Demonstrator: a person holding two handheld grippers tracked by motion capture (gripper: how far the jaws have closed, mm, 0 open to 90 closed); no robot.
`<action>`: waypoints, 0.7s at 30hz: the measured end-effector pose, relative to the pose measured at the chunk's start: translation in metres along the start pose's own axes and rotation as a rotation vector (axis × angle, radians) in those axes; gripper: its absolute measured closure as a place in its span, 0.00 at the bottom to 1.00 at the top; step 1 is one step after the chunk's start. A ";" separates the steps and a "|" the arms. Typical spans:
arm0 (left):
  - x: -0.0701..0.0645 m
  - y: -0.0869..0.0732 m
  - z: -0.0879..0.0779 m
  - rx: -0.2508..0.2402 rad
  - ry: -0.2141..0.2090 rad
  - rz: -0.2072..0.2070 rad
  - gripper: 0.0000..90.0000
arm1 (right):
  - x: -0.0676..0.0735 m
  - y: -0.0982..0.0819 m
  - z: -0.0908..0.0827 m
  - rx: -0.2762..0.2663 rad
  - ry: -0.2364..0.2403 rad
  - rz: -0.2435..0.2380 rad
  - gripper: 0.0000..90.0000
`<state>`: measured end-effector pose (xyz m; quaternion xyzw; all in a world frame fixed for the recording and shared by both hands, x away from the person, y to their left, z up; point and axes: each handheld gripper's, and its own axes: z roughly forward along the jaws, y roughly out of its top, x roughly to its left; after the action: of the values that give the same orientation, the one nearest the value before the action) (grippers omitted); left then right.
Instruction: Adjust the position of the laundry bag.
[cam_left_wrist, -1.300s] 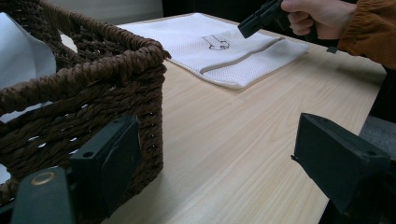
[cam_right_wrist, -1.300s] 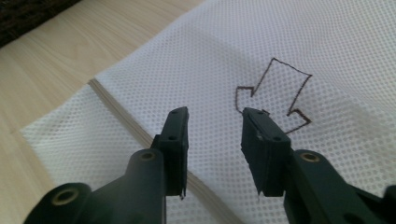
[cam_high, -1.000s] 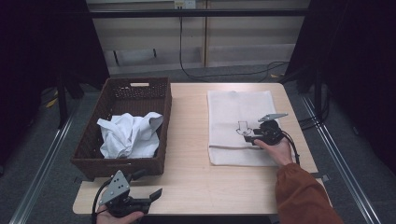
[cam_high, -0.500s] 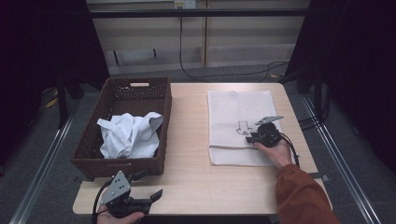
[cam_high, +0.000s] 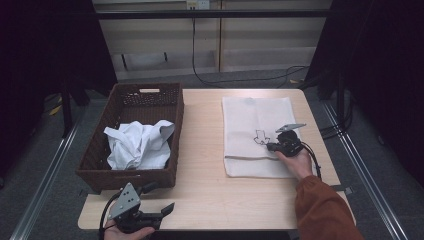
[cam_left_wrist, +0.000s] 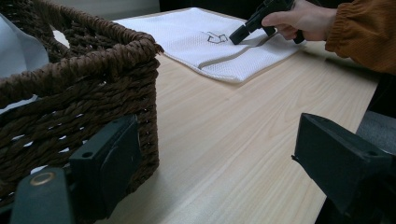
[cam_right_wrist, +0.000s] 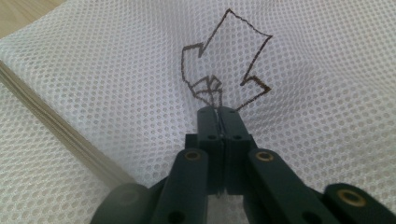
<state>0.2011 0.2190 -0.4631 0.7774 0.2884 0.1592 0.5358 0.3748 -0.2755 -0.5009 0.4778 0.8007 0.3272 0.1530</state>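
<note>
A white mesh bag (cam_high: 255, 117) (cam_left_wrist: 196, 37) (cam_right_wrist: 116, 70) lies flat on the right half of the table, with a black arrow (cam_high: 261, 137) (cam_right_wrist: 224, 60) drawn on it. My right gripper (cam_high: 272, 146) (cam_left_wrist: 232, 39) (cam_right_wrist: 218, 112) rests on the bag at the arrow's tail. Its jaws have just been closing and now pinch a small fold of the mesh between them. My left gripper (cam_high: 167, 207) (cam_left_wrist: 215, 154) hovers at the table's front left edge, open and holding nothing, beside the basket's near corner.
A dark wicker basket (cam_high: 130, 95) (cam_left_wrist: 93, 60) stands on the left of the table with a crumpled white cloth (cam_high: 137, 145) (cam_left_wrist: 18, 46) inside. A bare strip of tabletop (cam_high: 200, 150) runs between basket and bag. A cable trails on the floor behind the table.
The right gripper's jaws have closed on the mesh at the arrow, puckering the fabric. Both hands have stayed where they were.
</note>
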 end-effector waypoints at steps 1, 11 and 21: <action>0.000 0.000 0.000 0.000 0.000 0.001 0.16 | -0.001 0.000 0.000 0.004 -0.002 0.002 1.00; 0.001 0.000 0.000 -0.017 -0.015 -0.007 0.16 | -0.002 0.000 0.000 -0.001 0.021 0.022 1.00; 0.001 0.000 -0.002 -0.003 0.006 0.000 0.16 | 0.003 -0.001 -0.002 0.008 0.046 0.008 1.00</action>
<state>0.2007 0.2208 -0.4621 0.7761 0.2898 0.1618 0.5363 0.3711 -0.2738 -0.5001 0.4740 0.8034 0.3356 0.1314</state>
